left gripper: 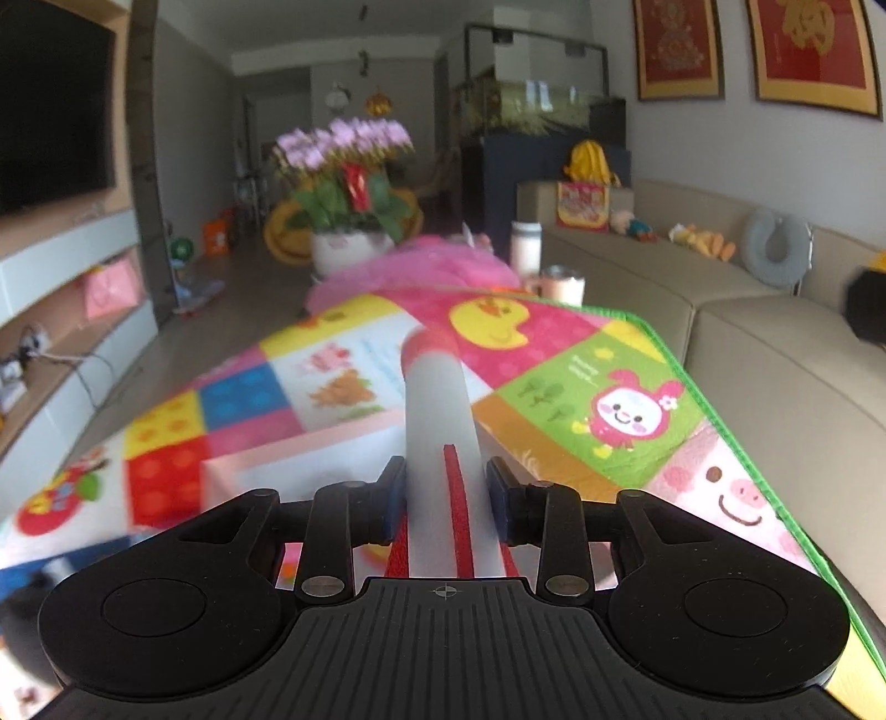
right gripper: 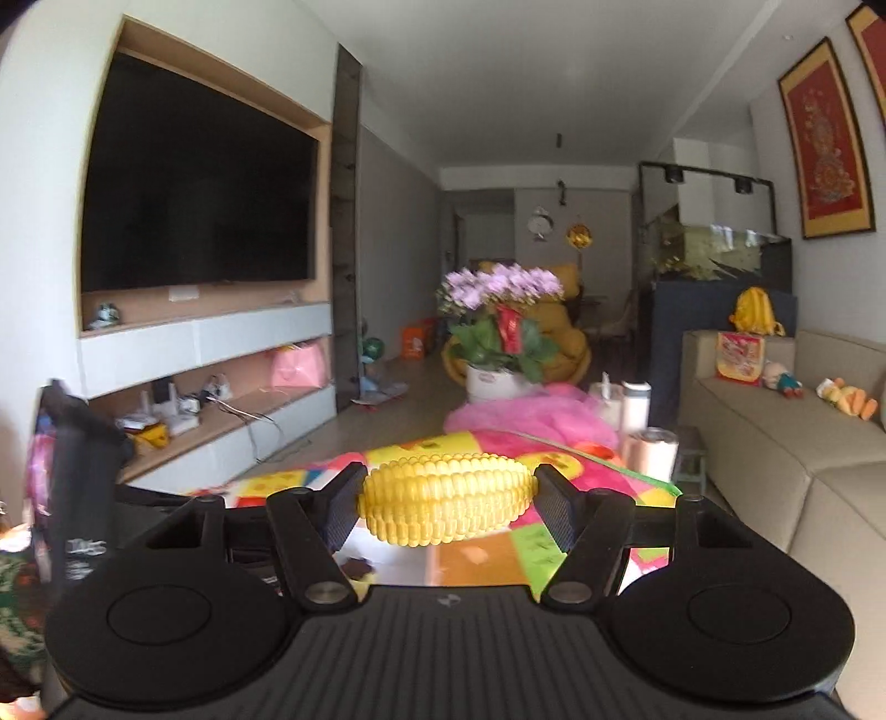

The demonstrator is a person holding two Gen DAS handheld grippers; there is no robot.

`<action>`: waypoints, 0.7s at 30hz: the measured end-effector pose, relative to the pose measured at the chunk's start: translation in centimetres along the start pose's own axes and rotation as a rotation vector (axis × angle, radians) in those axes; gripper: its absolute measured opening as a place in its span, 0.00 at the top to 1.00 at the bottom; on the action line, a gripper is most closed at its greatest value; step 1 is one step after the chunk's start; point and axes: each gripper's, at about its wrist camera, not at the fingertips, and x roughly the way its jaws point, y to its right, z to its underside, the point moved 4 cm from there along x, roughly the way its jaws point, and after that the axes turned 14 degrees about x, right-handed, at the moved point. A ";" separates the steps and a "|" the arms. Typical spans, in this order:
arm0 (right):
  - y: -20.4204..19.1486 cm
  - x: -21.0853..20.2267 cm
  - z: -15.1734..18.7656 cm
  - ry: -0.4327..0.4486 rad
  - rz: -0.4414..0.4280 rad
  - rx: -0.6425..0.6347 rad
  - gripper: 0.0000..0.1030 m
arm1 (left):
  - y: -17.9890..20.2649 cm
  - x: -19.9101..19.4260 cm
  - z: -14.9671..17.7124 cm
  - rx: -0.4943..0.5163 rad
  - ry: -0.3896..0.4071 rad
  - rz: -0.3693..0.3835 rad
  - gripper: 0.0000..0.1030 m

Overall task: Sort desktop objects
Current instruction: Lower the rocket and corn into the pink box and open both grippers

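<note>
Living room beyond my table, all background.

I look over a bright patchwork cartoon play mat [left gripper: 581,387] toward a white pot of purple orchids [right gripper: 501,310] with a red tag among its green leaves. A crumpled pink cloth [right gripper: 531,415] lies at the mat's far end, and just beside it stand a pale copper-toned metal tumbler [right gripper: 650,451] and a tall white flask [right gripper: 635,407]. A large black wall-mounted television [right gripper: 194,194] fills the left wall; a long beige fabric sofa [left gripper: 775,354] runs down the right, carrying a grey neck pillow [left gripper: 775,246] and small plush toys [right gripper: 847,399]. Red-and-gold framed hangings [left gripper: 678,47] sit above it.
</note>
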 end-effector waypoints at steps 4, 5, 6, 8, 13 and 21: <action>1.8 1.8 1.3 -0.046 0.047 0.028 0.36 | -0.2 1.9 1.2 -0.016 -0.046 0.024 0.43; 2.1 2.2 1.7 -0.053 0.055 0.031 0.36 | -0.5 1.3 1.5 -0.022 -0.037 0.018 0.39; 2.5 2.6 1.9 -0.060 0.061 0.034 0.36 | -0.9 0.5 1.9 -0.031 -0.023 0.013 0.33; 2.8 3.2 2.2 -0.074 0.067 0.042 0.36 | -1.9 -1.9 2.7 -0.045 0.016 0.002 0.22; 1.7 4.5 3.0 -0.117 0.029 0.055 0.36 | -3.4 -8.2 6.7 -0.008 0.051 -0.079 0.07; -4.9 8.8 4.8 -0.292 -0.105 0.101 0.36 | -5.8 -13.3 15.6 -0.136 -0.087 -0.134 0.03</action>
